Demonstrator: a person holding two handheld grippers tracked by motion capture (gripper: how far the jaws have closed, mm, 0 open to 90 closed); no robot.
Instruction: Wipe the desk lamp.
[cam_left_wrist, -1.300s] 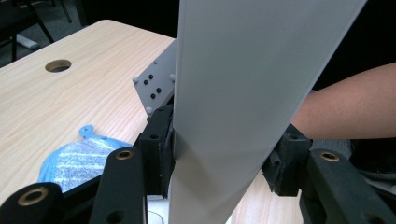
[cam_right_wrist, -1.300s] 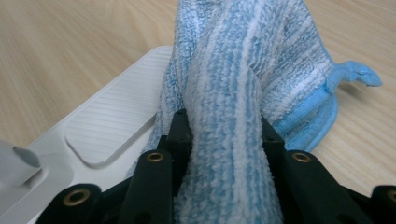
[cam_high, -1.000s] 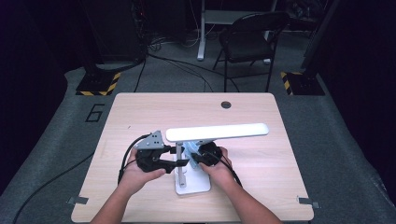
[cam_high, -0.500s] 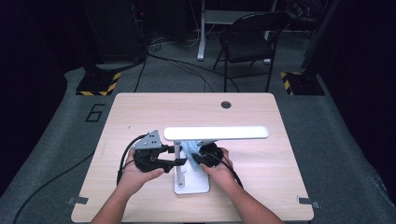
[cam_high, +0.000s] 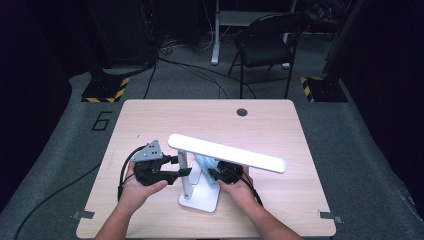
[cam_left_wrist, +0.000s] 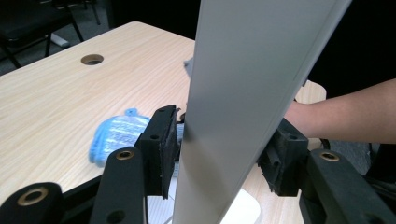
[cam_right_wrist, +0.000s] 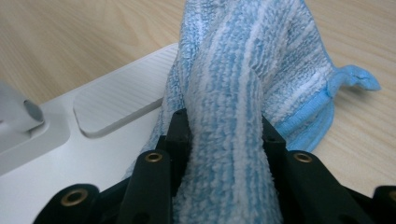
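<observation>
A white desk lamp stands near the front of the table, with a long head, a thin post and a flat base. My left gripper comes in from the left and is shut on the post, one pad on each side. A blue striped cloth lies bunched over the base. My right gripper is shut on a fold of the cloth. Its jaws have just been opening a little, and the cloth is still pinched between them.
The wooden table has a round cable hole near its far edge. A black chair and two stands with yellow-black feet sit on the floor beyond. Cables trail off the table's left side.
The lamp head has swung, its right end coming toward the near edge of the table. Both hands stay where they were.
</observation>
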